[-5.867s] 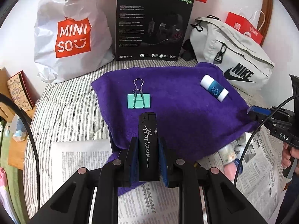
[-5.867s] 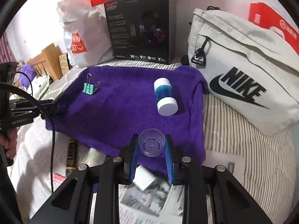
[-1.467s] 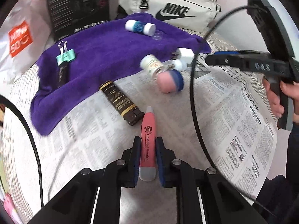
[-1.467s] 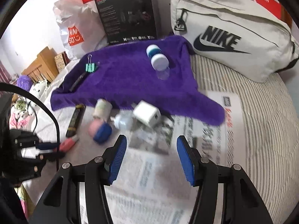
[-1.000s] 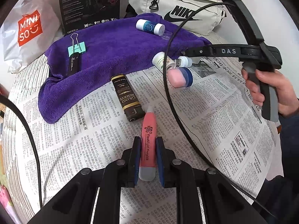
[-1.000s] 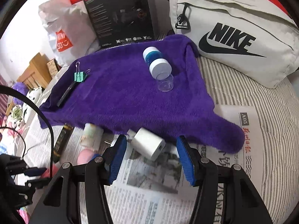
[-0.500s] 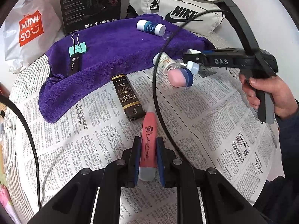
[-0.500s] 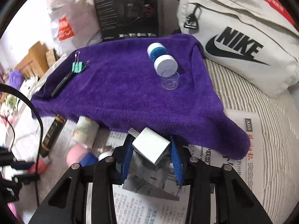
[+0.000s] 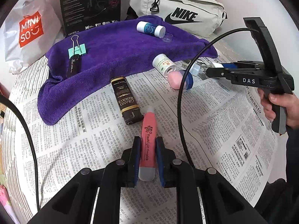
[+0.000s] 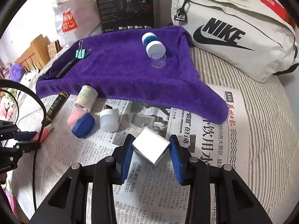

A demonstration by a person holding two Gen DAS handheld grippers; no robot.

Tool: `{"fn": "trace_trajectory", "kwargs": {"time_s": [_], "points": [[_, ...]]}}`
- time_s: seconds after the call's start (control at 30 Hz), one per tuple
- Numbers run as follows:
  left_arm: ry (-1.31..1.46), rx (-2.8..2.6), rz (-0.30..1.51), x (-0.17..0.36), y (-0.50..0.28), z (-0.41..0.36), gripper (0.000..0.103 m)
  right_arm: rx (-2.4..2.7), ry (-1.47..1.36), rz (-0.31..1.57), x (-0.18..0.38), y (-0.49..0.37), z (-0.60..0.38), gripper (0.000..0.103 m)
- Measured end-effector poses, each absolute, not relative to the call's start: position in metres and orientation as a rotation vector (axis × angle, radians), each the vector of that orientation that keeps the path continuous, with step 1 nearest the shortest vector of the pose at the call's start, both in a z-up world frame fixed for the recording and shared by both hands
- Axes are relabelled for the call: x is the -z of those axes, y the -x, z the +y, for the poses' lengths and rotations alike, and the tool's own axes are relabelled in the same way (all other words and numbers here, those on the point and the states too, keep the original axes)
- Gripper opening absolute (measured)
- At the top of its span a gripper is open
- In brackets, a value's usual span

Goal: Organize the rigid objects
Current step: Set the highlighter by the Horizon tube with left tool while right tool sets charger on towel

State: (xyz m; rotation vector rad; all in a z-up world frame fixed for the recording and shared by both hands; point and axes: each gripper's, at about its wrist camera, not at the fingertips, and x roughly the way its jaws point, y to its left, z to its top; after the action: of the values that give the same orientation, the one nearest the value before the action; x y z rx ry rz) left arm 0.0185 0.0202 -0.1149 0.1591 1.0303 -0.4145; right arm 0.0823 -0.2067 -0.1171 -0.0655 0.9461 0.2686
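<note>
Where newspaper (image 9: 214, 123) lies, striped bedding (image 10: 265, 115).

Pink flashlight (image 9: 148, 145) (clamped) in left claw (image 9: 147, 160)

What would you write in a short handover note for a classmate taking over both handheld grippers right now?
Left gripper: shut on the pink flashlight pen, low over the newspaper.
Right gripper: shut on the white USB charger, also at the newspaper.
On the purple towel: green binder clip, black Horizon bar, blue-and-white bottle, clear cap.
Not yet on the towel: brown lighter, white pill bottle, pink-and-blue piece, small white jar.
Likely next: carry both held items to the towel, then the other four.
</note>
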Motion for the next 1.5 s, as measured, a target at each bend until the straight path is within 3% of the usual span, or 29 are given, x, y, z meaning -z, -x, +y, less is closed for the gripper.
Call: {"fn": "trace_trajectory", "kwargs": {"time_s": [0.7, 1.5], "points": [[-0.063, 0.374, 0.979, 0.082, -0.018, 0.041, 0.016, -0.338, 0.043, 0.889, 0.087, -0.086, -0.214, 0.038], [-0.033, 0.291, 0.918, 0.059, -0.092, 0.062, 0.016, -0.335, 0.066, 0.847, 0.061, -0.137, -0.215, 0.038]]}}
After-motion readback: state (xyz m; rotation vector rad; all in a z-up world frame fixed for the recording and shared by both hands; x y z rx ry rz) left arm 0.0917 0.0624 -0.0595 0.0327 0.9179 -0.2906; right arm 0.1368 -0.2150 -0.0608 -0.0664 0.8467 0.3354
